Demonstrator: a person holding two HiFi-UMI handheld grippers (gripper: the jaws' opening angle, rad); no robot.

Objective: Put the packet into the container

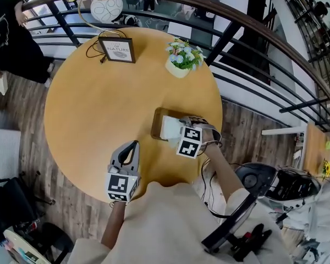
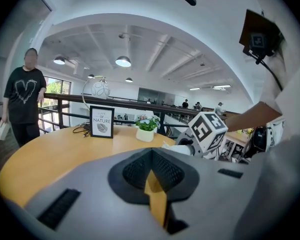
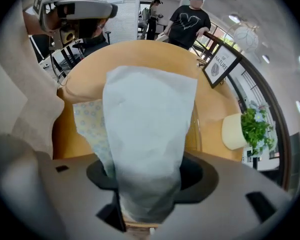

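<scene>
A pale white packet (image 3: 147,129) fills the right gripper view, and my right gripper (image 3: 147,204) is shut on its near end. The packet hangs over a shallow wooden container (image 1: 158,117) near the right edge of the round table (image 1: 93,109). In the head view the packet (image 1: 170,127) shows inside the container's outline, with the right gripper (image 1: 180,128) just behind it. A second, blue-patterned packet (image 3: 90,124) lies under it in the container. My left gripper (image 1: 133,146) rests over the table's front edge, to the left of the container, shut and empty; its jaws (image 2: 152,176) meet in its own view.
A framed sign (image 1: 117,49), a potted plant (image 1: 182,59) and a globe lamp (image 1: 106,6) stand at the table's far side. A dark railing (image 1: 247,32) curves behind. A person in black (image 1: 8,32) stands at the far left. Chairs and equipment sit at the lower right.
</scene>
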